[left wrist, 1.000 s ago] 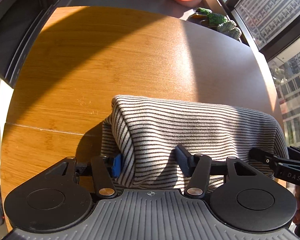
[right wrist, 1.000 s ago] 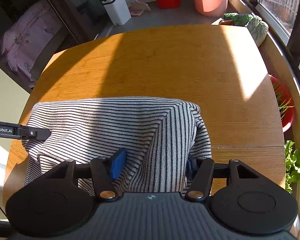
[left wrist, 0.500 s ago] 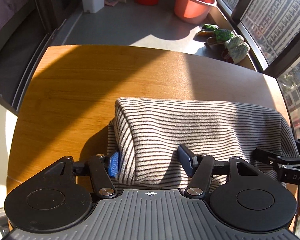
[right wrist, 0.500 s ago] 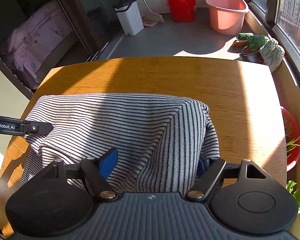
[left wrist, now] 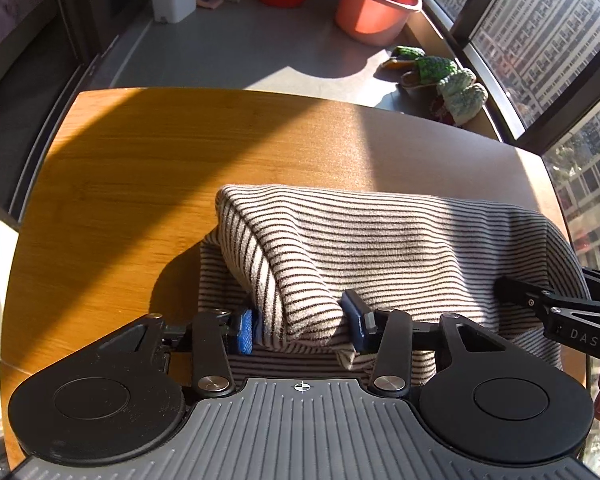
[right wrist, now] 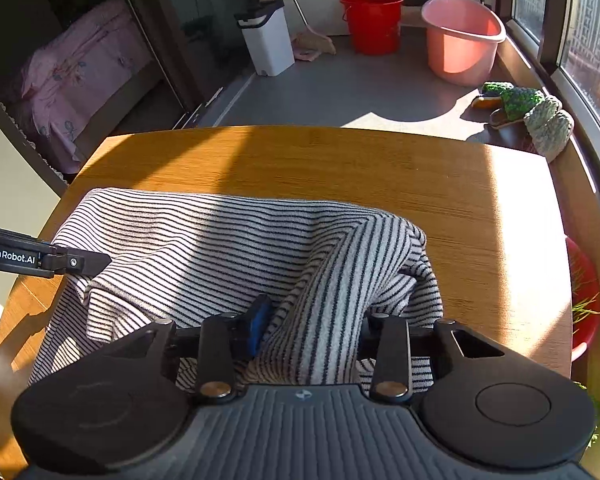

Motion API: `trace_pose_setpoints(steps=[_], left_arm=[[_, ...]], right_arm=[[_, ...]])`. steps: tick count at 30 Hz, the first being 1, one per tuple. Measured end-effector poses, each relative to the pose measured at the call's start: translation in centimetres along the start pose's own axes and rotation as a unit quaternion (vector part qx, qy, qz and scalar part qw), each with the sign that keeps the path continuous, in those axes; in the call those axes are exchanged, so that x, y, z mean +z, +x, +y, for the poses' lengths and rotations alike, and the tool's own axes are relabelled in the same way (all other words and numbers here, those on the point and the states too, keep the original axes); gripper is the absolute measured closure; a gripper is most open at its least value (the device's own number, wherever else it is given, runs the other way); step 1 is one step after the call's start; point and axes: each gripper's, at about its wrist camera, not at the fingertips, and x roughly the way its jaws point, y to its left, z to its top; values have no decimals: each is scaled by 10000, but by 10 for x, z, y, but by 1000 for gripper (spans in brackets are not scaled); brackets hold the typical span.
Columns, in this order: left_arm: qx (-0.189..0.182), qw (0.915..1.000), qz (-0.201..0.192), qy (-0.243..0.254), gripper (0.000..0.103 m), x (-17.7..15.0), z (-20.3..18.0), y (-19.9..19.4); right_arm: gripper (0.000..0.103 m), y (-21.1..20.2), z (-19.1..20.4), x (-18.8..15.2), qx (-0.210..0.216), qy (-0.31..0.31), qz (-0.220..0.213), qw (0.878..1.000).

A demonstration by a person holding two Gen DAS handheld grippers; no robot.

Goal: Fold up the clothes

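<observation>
Both grippers pinching the striped garment [left wrist: 380, 248] at the near edge of the wooden table [left wrist: 140, 168].

Left gripper [left wrist: 302, 326]: jaws just closed in, blue pads clamp a bunched fold. Right gripper [right wrist: 312, 330]: same, right pad buried in cloth. Only the right view shows the pink bedding [right wrist: 76, 76] far left and the red tub [right wrist: 584, 292] right of the table. Far floor: white bin [right wrist: 266, 36], red bucket [right wrist: 374, 22], pink basin [right wrist: 462, 38], slippers [right wrist: 528, 112].
</observation>
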Motion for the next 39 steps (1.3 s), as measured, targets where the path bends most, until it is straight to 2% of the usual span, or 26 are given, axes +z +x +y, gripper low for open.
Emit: trace_pose_setpoints(steps=[2, 4, 6, 11, 14, 17, 20, 23, 25, 26, 27, 28, 31, 32, 34, 35, 38, 39], left_arm=[[-28, 9999, -138, 34, 67, 10, 0, -6], [-155, 9996, -249, 23, 73, 15, 1, -19], [-391, 9987, -331, -34, 74, 15, 4, -38], [-779, 9967, -245, -25, 74, -20, 6, -86], [-765, 9971, 54, -28, 74, -51, 11, -84], [-645, 9964, 527, -169, 72, -78, 19, -59], [-424, 9973, 570, -182, 68, -88, 21, -40], [-354, 9977, 550, -194, 65, -85, 21, -32], [-349, 9975, 584, -169, 62, -81, 23, -32], [-353, 9973, 615, -165, 60, -81, 25, -33], [-364, 9970, 652, -194, 57, -81, 29, -37], [-360, 9969, 658, -215, 55, -81, 32, -40], [-217, 9985, 465, -202, 52, -82, 40, -67], [-243, 9988, 363, -219, 47, -80, 39, -75], [-302, 9991, 157, -256, 36, -76, 37, -91], [-424, 9986, 103, -299, 31, -74, 32, -93], [-854, 9955, 56, -402, 26, -70, 14, -91], [-1032, 9937, 118, -415, 21, -71, 7, -85]], right_arm=[[74, 0, 2, 12, 28, -14, -83, 10000], [77, -8, 2, 21, 236, 88, -185, 9995], [78, -24, 4, 25, 455, 105, -280, 9985], [79, -73, 6, 11, 820, 66, -290, 9962], [79, -87, 4, -8, 811, 42, -123, 9966], [78, -71, 1, -32, 735, 94, 303, 9968], [76, -48, 2, -55, 399, -111, 489, 9979], [69, -38, 1, -60, 302, -106, 382, 9988], [63, -41, 3, -59, 244, -250, 458, 9983], [59, -43, 3, -59, 214, -324, 499, 9980], [41, -45, 1, -58, 118, -357, 637, 9973], [34, -49, -3, -58, 27, -353, 761, 9965], [28, -67, -19, -54, 124, 4, 788, 9968], [26, -75, -22, -50, 126, 123, 663, 9976], [6, -90, -21, -38, 2, 143, 194, 9997], [3, -96, -18, -30, -25, 84, -62, 9999], [3, -96, -1, -4, 269, -317, -626, 9972], [3, -86, 5, 0, 438, -448, -593, 9963]])
